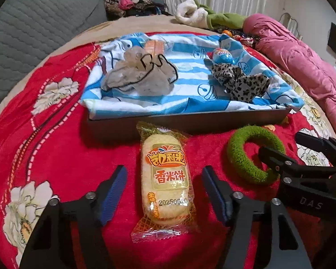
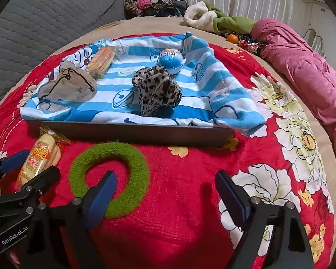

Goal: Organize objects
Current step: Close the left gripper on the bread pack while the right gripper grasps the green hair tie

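A packaged rice cracker (image 1: 166, 180) lies on the red floral blanket between the open fingers of my left gripper (image 1: 164, 192); it also shows in the right wrist view (image 2: 39, 159). A green fuzzy ring (image 1: 250, 152) lies to its right. My right gripper (image 2: 165, 196) is open, its left finger (image 2: 103, 192) over the ring (image 2: 110, 177). A dark tray (image 2: 132, 132) lined with a blue striped towel holds a grey drawstring pouch (image 2: 68, 87), a snack pack (image 2: 100, 59), a leopard scrunchie (image 2: 156, 89) and a blue egg toy (image 2: 171, 60).
A grey quilted cushion (image 1: 33, 22) is at the left. A pink quilt (image 2: 306, 67) lies along the right. A pile of clothes (image 2: 150, 2) and a green and white garment (image 2: 215, 18) lie at the back.
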Action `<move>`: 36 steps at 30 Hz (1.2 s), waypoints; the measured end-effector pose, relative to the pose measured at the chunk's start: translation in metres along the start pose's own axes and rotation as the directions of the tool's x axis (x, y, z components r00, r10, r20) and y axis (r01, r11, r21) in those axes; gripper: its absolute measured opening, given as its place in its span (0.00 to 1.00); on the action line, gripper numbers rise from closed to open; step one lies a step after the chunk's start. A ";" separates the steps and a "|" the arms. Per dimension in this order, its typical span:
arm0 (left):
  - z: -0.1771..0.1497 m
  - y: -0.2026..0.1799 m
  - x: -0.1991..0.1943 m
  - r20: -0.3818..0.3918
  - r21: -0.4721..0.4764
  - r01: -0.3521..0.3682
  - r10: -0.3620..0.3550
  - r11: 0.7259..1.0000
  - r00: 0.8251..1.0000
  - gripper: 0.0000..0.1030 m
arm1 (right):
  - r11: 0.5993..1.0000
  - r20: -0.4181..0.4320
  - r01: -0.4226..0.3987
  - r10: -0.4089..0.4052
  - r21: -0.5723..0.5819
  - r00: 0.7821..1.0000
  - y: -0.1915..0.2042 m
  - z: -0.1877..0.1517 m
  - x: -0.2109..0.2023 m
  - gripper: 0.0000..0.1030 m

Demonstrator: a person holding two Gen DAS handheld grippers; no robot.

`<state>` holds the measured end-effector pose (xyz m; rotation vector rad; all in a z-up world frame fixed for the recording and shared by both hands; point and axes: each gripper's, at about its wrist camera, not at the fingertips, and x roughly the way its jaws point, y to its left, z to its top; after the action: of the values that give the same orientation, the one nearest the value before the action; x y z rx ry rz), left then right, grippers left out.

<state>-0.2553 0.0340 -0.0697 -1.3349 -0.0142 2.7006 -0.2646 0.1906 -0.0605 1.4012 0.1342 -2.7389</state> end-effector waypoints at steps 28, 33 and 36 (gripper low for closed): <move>-0.008 -0.004 -0.024 0.037 -0.012 0.074 -0.073 0.997 0.997 0.38 | 0.985 0.073 -0.172 0.170 0.016 0.983 0.006 -0.009 -0.028 0.13; -0.012 -0.004 -0.043 0.065 -0.018 0.067 -0.066 0.998 0.996 0.38 | 0.984 0.113 -0.177 0.175 0.014 0.978 0.007 -0.016 -0.054 0.13; -0.017 -0.005 -0.054 0.078 -0.012 0.061 -0.060 0.998 0.995 0.38 | 0.985 0.126 -0.174 0.172 0.008 0.977 0.009 -0.023 -0.066 0.13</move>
<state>-0.2091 0.0322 -0.0371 -1.2124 -0.0812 2.7046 -0.2066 0.1851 -0.0203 1.1798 -0.0192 -2.6793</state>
